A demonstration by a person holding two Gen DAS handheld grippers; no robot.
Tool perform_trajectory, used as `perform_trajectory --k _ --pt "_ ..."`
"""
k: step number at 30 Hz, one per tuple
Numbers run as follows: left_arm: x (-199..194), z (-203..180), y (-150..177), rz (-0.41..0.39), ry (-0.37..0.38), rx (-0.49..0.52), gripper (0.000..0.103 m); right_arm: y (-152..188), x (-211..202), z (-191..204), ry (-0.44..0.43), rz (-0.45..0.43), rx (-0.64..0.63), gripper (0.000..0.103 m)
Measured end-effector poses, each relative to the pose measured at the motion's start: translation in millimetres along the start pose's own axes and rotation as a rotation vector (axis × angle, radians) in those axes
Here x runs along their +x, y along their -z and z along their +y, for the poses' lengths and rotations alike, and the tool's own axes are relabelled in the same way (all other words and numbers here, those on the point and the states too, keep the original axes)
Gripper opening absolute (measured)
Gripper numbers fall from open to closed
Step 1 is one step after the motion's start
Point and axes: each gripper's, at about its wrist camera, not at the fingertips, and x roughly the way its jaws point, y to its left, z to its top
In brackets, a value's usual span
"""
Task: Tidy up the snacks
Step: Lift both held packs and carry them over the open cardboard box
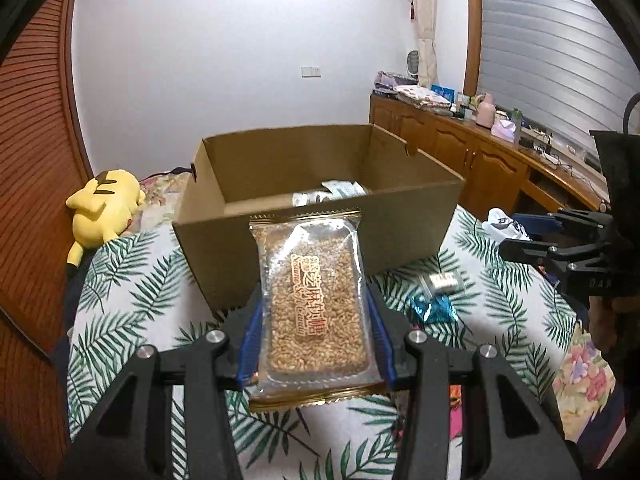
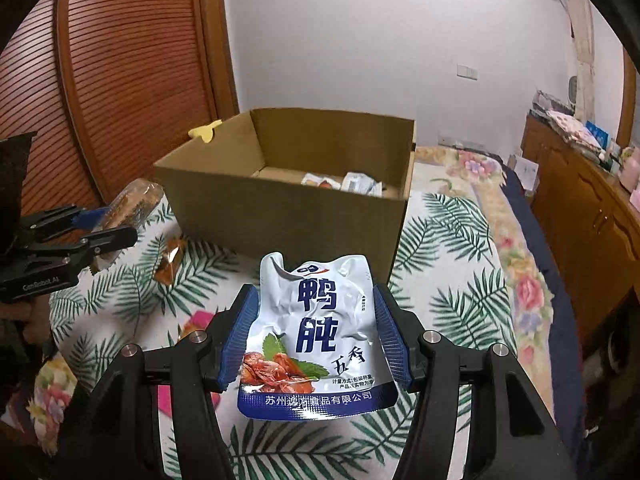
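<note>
Risk first: you have a packet in each gripper and one cardboard box (image 1: 320, 216) ahead, so both hands will converge on the same opening. If you bring them in together, the grippers could knock each other or catch the near wall of the box, and a jolt there could shake a slippery wrapper loose. The white duck-gizzard pouch (image 2: 316, 336) is crumpled and bowed between its pads, which suggests a soft, glossy bag that could squirm out if you tilt it sharply. The sesame candy bar (image 1: 316, 304) is stiffer, but it is pinched only by its long edges — a twist might let it pivot downward.

Your left gripper (image 1: 316, 312) is clamped on the sesame candy bar, jaws partly apart at the bar's width, holding it clear of the leaf-print bedspread (image 1: 132, 280) just short of the box. Your right gripper (image 2: 316, 332) is clamped on the pouch, jaws somewhat wider, likewise held up in front of the box. A few packets already lie inside the box; a blue wrapper (image 1: 434, 308) and an orange one (image 2: 170, 264) wait on the bedspread.
</note>
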Motion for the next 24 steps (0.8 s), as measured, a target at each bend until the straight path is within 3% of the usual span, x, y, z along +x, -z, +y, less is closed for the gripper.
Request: perform_trajectory --k 12,24 --pt "1.5 11.4 -52.2 -0.054 0.006 0.010 0.046 -55.9 -4.9 -7.1 0.000 -0.037 -0.032 0.060" --pt "43.9 41.6 -114.5 -0.075 0.004 -0.021 0.046 -109.5 31.3 -24.8 -0.047 -0.061 -0.005 0.060"
